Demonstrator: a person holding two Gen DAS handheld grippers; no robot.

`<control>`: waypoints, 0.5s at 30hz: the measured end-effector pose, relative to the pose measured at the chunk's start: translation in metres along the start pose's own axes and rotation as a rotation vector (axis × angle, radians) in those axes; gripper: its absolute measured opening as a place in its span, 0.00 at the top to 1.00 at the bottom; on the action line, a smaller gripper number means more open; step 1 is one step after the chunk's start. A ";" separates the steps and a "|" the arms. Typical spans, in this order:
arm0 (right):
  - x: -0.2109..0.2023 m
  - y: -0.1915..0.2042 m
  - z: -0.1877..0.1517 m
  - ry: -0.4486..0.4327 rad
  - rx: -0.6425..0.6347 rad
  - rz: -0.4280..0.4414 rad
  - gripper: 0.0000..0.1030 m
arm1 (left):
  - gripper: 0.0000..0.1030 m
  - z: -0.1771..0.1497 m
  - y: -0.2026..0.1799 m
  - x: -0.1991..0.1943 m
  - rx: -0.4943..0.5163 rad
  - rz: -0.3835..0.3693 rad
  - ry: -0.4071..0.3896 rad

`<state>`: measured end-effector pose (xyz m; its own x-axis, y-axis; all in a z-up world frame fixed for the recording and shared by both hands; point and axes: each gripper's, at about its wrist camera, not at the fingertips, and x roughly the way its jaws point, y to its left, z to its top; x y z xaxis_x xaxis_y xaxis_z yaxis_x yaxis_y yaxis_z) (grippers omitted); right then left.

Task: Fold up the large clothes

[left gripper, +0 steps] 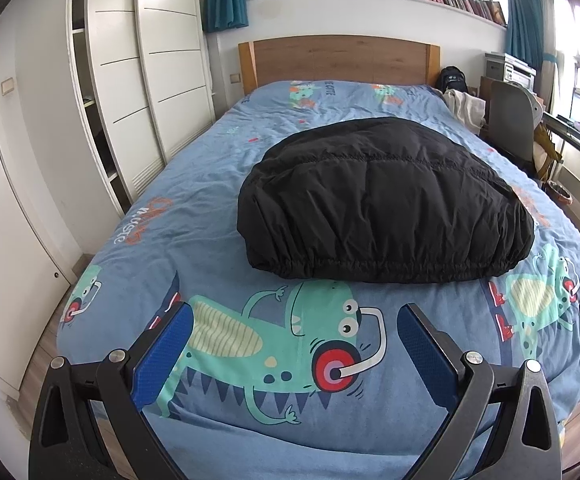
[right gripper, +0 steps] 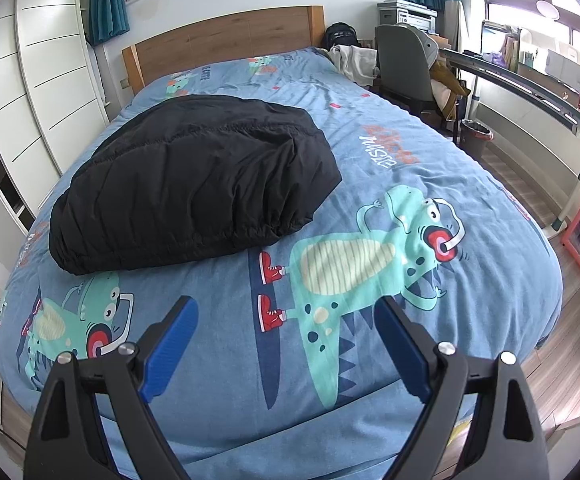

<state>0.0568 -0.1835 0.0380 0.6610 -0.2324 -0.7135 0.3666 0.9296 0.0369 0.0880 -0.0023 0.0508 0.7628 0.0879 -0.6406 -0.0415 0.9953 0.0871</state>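
black jacket (left gripper: 385, 200) mid-bed, bedspread (left gripper: 210, 184) around bare

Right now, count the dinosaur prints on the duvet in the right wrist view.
4. A large dinosaur right of the black jacket, one near the bed's left foot corner, two small ones near the headboard. The jacket may hide more.

The left gripper (left gripper: 293, 320) and right gripper (right gripper: 286, 316) hang tilted downward, jaws spread wide (nothing between them), touching nothing.
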 end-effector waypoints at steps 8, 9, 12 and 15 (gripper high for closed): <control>0.001 0.000 -0.001 0.001 -0.004 -0.001 0.13 | 0.02 -0.002 -0.001 0.001 -0.001 -0.003 0.005; 0.001 0.000 -0.001 0.001 -0.006 0.000 0.13 | 0.02 -0.002 -0.001 0.000 -0.001 -0.002 0.004; 0.003 -0.002 -0.003 0.002 -0.011 0.002 0.13 | 0.02 -0.002 0.000 0.001 -0.002 -0.004 0.003; 0.002 -0.002 -0.002 0.003 -0.019 0.007 0.13 | 0.02 -0.002 0.000 0.001 -0.002 -0.005 0.003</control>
<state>0.0559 -0.1847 0.0348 0.6616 -0.2251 -0.7153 0.3498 0.9364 0.0288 0.0872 -0.0024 0.0485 0.7612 0.0831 -0.6431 -0.0391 0.9958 0.0824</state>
